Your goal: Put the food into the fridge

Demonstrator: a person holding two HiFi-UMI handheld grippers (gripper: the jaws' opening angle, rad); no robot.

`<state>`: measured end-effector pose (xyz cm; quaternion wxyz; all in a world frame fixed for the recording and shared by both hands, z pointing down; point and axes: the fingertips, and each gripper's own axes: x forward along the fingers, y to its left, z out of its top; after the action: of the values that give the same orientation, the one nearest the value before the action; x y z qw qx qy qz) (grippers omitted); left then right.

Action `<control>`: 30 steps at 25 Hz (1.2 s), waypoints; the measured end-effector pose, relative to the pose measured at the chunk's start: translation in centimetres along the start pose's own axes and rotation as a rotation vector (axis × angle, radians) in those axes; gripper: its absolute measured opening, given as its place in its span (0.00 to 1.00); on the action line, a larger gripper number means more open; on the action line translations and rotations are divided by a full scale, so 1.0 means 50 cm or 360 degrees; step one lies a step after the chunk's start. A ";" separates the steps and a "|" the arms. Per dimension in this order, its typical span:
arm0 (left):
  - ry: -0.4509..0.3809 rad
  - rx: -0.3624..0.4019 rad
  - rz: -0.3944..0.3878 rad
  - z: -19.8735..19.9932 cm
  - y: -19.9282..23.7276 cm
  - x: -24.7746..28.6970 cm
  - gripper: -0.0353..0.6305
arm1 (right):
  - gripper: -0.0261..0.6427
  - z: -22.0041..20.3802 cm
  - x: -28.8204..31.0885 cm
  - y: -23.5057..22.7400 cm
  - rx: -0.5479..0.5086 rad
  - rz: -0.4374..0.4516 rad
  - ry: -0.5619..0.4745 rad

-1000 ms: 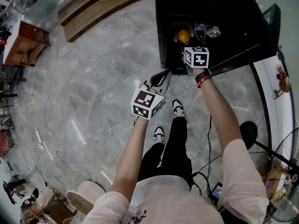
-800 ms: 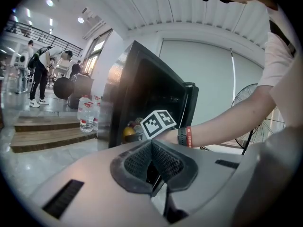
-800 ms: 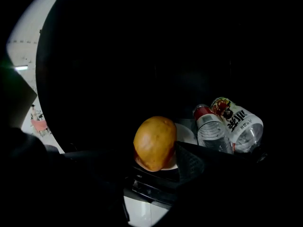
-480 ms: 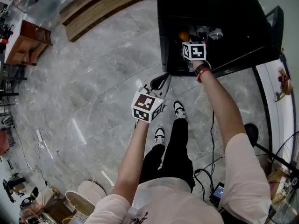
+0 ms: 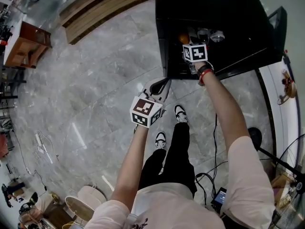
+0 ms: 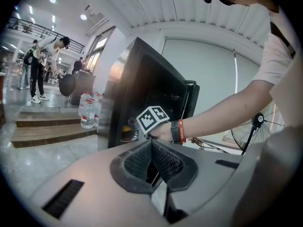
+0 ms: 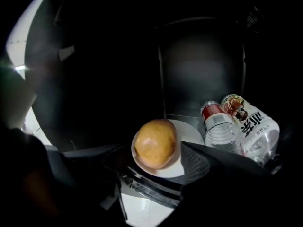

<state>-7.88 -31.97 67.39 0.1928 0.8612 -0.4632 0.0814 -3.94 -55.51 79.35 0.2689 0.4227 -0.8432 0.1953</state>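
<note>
A round yellow-orange food item [image 7: 156,143] lies on a white plate [image 7: 188,130] on a shelf inside the dark fridge [image 5: 214,13]. My right gripper [image 7: 151,167] reaches into the fridge; its jaws are opening and stand wide on either side of the plate, their pads clear of it. From the head view the food [image 5: 183,38] shows just beyond the right gripper [image 5: 189,41]. My left gripper [image 6: 151,145] is shut with nothing in it, held out in front of the fridge [image 6: 137,93], low over the floor [image 5: 159,86].
Two plastic bottles [image 7: 220,129] [image 7: 253,126] lie on the shelf right of the plate. The fridge door [image 5: 279,27] stands open at the right. Cables [image 5: 212,175] and a fan [image 5: 290,209] are on the floor behind me. Wooden steps [image 5: 100,6] are at the far left.
My right gripper has pushed deeper into the fridge, so the food is now partly hidden behind it. The left gripper has drifted slightly left and up.
</note>
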 end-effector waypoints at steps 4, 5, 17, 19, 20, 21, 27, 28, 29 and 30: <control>-0.0021 -0.0005 0.0003 0.018 -0.006 -0.001 0.08 | 0.56 0.001 -0.026 -0.009 -0.0023 -0.0007 -0.0006; -0.0029 -0.0014 0.0009 0.023 -0.006 -0.003 0.08 | 0.56 0.001 -0.034 -0.011 -0.0014 -0.0011 -0.0012; -0.0044 0.0001 0.0019 0.091 -0.035 -0.029 0.08 | 0.55 -0.013 -0.165 -0.002 0.0071 0.0024 -0.0059; -0.0036 0.0010 0.0017 0.099 -0.044 -0.037 0.08 | 0.54 -0.007 -0.192 -0.001 0.0077 0.0017 -0.0069; -0.0031 0.0015 0.0014 0.103 -0.050 -0.040 0.08 | 0.53 -0.004 -0.206 -0.002 0.0080 0.0010 -0.0072; -0.0027 0.0019 0.0011 0.108 -0.054 -0.044 0.08 | 0.52 0.000 -0.221 -0.004 0.0080 0.0002 -0.0074; -0.0009 0.0039 0.0008 0.139 -0.077 -0.074 0.08 | 0.49 0.027 -0.315 0.010 0.0076 -0.0012 -0.0110; -0.0007 0.0041 0.0009 0.147 -0.083 -0.082 0.08 | 0.49 0.029 -0.334 0.015 0.0075 -0.0011 -0.0112; -0.0007 0.0041 0.0013 0.154 -0.088 -0.090 0.08 | 0.49 0.030 -0.354 0.020 0.0075 -0.0011 -0.0114; -0.0008 0.0040 0.0018 0.162 -0.092 -0.097 0.08 | 0.48 0.033 -0.372 0.024 0.0077 -0.0013 -0.0118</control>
<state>-7.11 -29.26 57.25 0.1803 0.8612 -0.4675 0.0860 3.86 -44.42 66.44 0.2279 0.4394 -0.8459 0.1987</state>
